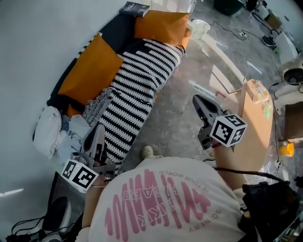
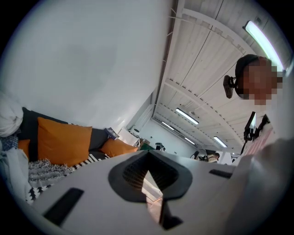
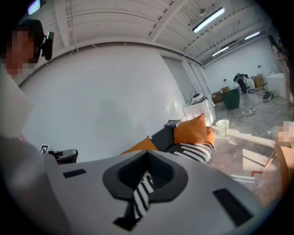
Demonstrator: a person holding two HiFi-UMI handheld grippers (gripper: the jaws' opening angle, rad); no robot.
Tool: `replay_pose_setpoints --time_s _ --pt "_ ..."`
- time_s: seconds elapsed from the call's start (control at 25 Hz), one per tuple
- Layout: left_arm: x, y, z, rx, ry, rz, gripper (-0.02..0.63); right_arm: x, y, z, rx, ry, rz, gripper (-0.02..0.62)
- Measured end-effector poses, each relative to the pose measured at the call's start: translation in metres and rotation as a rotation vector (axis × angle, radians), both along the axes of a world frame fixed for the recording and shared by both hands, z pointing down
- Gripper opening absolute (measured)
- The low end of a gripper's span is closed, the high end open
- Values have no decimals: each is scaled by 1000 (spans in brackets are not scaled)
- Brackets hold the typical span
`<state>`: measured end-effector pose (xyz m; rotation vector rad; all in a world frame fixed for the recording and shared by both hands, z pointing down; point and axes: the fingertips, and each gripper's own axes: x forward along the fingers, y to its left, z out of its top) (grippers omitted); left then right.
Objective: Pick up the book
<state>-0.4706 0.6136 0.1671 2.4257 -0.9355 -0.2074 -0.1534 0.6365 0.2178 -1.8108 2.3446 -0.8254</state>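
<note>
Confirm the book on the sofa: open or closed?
Closed. The book lies flat on the dark far end of the sofa, beside an orange cushion, with its dark cover up and no pages spread.

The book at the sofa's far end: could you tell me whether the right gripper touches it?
Apart. The head view shows the right gripper over the floor, with the striped blanket and an orange cushion between it and the book.
</note>
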Motion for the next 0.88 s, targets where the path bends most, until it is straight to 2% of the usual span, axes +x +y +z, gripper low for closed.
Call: replay_pose_setpoints --time_s 0.44,0.88 --pt "-11 -67 -14 28 7 44 8 -8 -43 -9 13 -13 64 9" --pt "-2 -101 -12 21 19 84 8 2 -65 -11 16 -16 112 9"
